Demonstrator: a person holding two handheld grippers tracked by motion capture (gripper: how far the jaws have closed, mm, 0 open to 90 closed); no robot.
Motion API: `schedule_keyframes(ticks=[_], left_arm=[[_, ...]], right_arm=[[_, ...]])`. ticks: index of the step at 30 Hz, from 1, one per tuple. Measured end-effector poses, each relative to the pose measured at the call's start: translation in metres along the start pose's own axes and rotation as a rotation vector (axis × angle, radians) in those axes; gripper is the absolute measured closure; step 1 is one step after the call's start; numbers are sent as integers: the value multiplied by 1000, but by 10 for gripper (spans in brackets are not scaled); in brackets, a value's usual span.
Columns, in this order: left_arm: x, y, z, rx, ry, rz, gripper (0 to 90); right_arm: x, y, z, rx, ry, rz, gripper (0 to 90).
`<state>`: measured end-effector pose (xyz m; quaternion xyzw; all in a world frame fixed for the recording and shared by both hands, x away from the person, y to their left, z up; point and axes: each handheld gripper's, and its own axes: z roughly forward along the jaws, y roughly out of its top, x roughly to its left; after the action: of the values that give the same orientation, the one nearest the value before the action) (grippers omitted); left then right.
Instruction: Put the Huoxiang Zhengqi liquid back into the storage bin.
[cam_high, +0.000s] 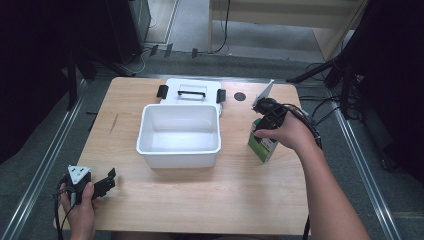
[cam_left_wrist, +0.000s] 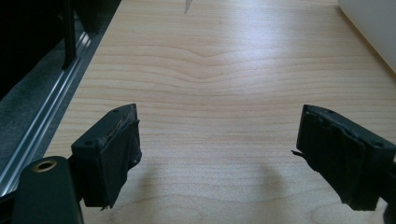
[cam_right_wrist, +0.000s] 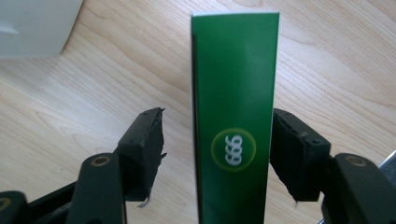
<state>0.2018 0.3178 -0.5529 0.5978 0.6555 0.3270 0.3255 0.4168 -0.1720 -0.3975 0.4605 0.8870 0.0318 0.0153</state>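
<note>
Right of the white bin (cam_high: 179, 136), the green carton (cam_right_wrist: 233, 116) stands between the right gripper's (cam_right_wrist: 217, 154) half-closed jaws, one pad touching, one apart, while the left gripper (cam_left_wrist: 219, 154) gapes wide.

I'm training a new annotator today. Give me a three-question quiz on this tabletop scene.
1. True or false: the white bin has something in it.
2. What stands between the jaws of the right gripper?
   A. a black handle
   B. a green carton
   C. a white lid
3. In the right gripper view, do both pads press on the carton?

Key
1. False: its inside is bare.
2. B.
3. No. The right-hand pad meets the carton's edge, while a gap of bare table shows between the left-hand pad and the carton.
</note>
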Motion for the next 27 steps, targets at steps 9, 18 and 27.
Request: schedule_keyframes(ticks=[9,18,27], left_arm=[[0,0,0,2,-5,-3,145],[1,0,0,1,-10,-7,145],[2,0,0,5,-17,-9,145]], right_arm=[[-4,6,9,26,9,15,573],[-3,4,6,15,-28,-28,642],[4,3,-12,-43,-37,-117,642]])
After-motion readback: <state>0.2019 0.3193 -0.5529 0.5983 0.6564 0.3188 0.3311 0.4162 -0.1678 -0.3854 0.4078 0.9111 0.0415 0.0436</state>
